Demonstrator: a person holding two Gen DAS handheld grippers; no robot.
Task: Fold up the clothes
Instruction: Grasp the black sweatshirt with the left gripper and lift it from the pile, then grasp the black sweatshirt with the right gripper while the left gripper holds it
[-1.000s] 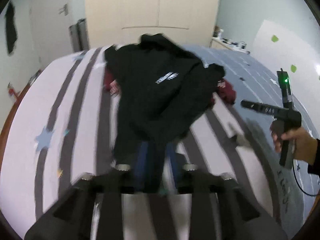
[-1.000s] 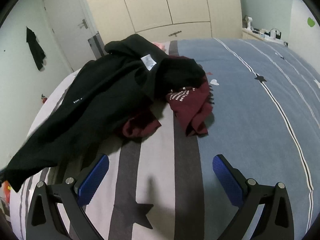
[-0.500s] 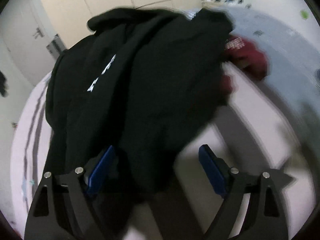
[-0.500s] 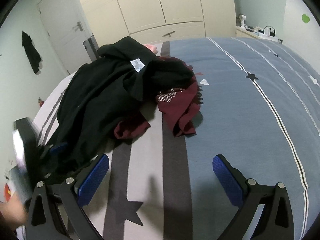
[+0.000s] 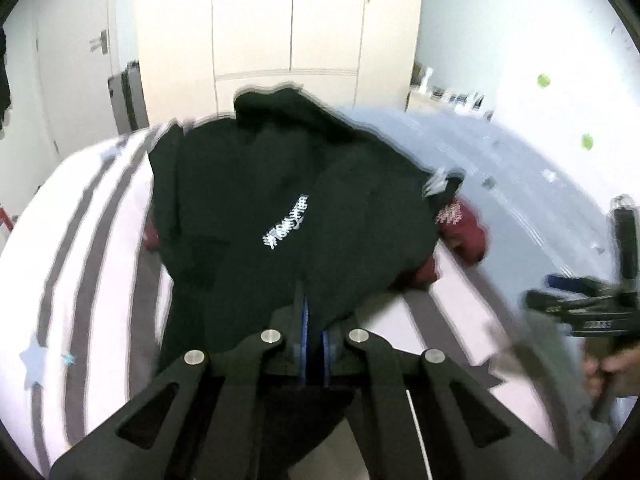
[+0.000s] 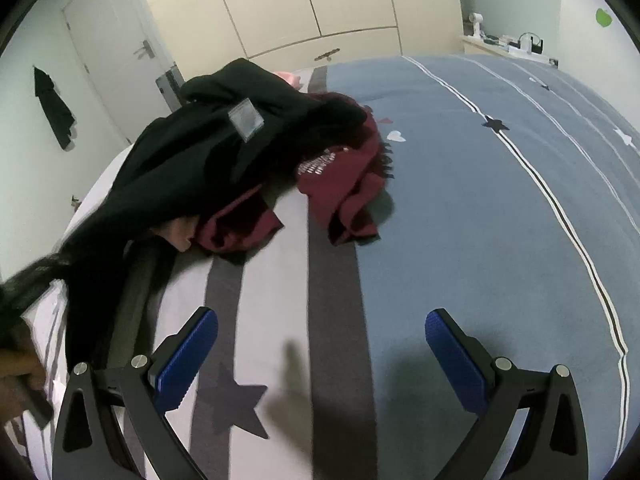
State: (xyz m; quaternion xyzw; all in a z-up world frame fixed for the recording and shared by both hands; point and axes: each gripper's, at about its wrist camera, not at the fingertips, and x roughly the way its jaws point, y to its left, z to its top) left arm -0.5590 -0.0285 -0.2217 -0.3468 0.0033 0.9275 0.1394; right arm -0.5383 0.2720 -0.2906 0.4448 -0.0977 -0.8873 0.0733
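**Operator:** Left wrist view first. My left gripper [image 5: 314, 322] has just closed, and its blue pads are clamped on the near hem of the black sweatshirt with white chest lettering [image 5: 280, 208]. The cloth runs from the jaws up and away over the bed, so I judge the hold is there to drag the garment clear of the heap for flattening. This view is smeared, so the exact hem edge is hard to read.

**Inspector:** And the other tool?

**Operator:** In the right wrist view my right gripper [image 6: 320, 348] stands released, jaws wide apart, nothing between them, hovering over the striped grey, white and blue bedspread [image 6: 460, 208] near its dark star print. I judge it is parked there to leave the spreading area free.

**Inspector:** Where do the clothes lie?

**Operator:** The black sweatshirt is draped across the left of the bed, a white label showing near its collar, its near end pulled left toward my left hand [image 6: 18, 364]. Under and to the right of it lies a crumpled dark red garment with pale printed lettering [image 6: 340, 184], partly covered by the black one. Nothing is folded yet.

**Inspector:** Risk?

**Operator:** The red piece may drag along, since the two overlap.
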